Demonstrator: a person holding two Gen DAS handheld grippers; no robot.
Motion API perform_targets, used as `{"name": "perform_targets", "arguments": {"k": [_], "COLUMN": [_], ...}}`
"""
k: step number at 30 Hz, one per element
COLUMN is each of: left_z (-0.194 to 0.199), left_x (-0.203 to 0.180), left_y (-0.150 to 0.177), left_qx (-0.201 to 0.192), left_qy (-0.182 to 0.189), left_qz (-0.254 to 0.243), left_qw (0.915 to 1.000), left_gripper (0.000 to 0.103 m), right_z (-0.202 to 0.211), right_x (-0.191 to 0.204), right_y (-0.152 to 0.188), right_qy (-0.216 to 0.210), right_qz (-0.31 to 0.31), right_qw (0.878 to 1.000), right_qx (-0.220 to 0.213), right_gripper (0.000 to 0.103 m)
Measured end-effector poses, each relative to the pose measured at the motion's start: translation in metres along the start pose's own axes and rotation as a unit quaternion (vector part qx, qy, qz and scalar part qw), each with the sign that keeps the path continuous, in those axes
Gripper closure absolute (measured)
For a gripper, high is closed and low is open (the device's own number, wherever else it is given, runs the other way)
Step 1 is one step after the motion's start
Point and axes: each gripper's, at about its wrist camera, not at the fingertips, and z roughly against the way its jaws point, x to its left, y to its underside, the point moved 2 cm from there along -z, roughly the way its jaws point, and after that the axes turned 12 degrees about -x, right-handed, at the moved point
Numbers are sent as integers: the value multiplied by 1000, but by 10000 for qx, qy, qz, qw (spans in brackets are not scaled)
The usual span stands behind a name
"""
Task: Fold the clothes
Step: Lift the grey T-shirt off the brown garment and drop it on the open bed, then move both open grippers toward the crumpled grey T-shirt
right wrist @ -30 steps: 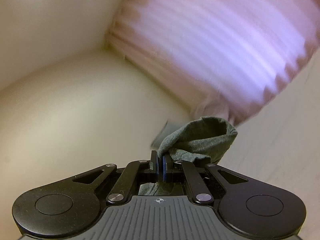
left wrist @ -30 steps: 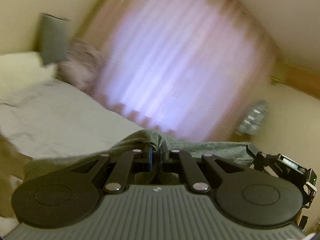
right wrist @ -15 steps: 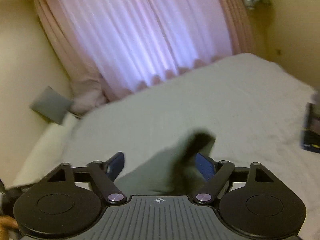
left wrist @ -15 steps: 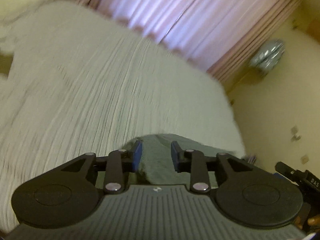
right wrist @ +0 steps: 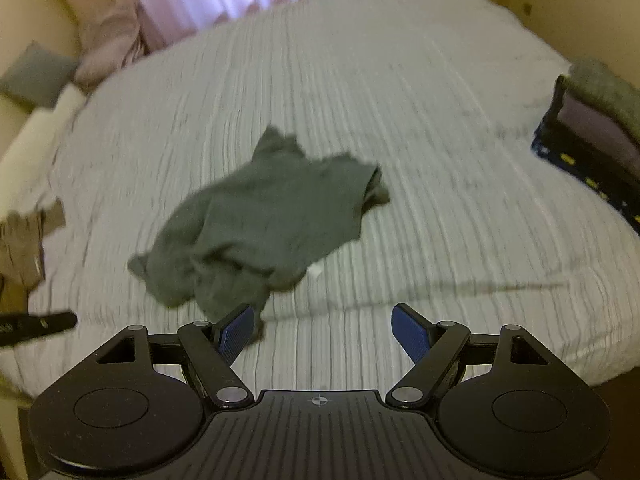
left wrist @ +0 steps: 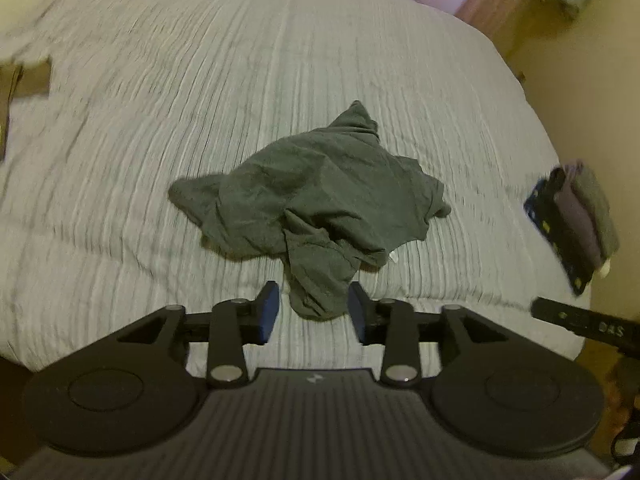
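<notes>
A dark grey-green garment (left wrist: 316, 200) lies crumpled in the middle of the pale ribbed bedspread (left wrist: 160, 100). In the left wrist view its near fold hangs down between the blue pads of my left gripper (left wrist: 314, 312). Those jaws are opening and the pads stand just clear of the cloth. In the right wrist view the same garment (right wrist: 268, 220) lies blurred ahead and to the left. My right gripper (right wrist: 326, 330) stands wide open over bare bedspread (right wrist: 440, 160), with the cloth's near end beside its left pad (right wrist: 238, 328).
A stack of folded clothes (left wrist: 576, 216) (right wrist: 592, 136) sits at the bed's right edge. A brown garment (right wrist: 20, 240) lies at the left edge. Pillows (right wrist: 104, 40) and a grey cushion (right wrist: 36, 72) are at the head, under pink curtains. The bed's near edge runs just below both grippers.
Both grippers were shut on the garment, held up toward the curtains. They swung down toward the bed and opened, and the garment dropped onto the bedspread.
</notes>
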Motion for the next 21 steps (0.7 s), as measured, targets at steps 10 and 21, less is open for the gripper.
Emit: {"name": "perform_targets", "arguments": {"k": [10, 21], "left_z": [-2, -11], "left_x": [-10, 33], "left_y": [-9, -16], "left_qx": [180, 439], "left_qy": [26, 226], "left_qz": [-864, -1406], "left_qw": [9961, 9888], "left_gripper": [64, 63], "right_z": [-14, -28], "right_x": [19, 75], "right_y": [16, 42], "right_qy": [370, 687], "right_qz": [-141, -408], "right_qw": [9988, 9956], "right_qx": [296, 489], "right_gripper": [23, 23]}}
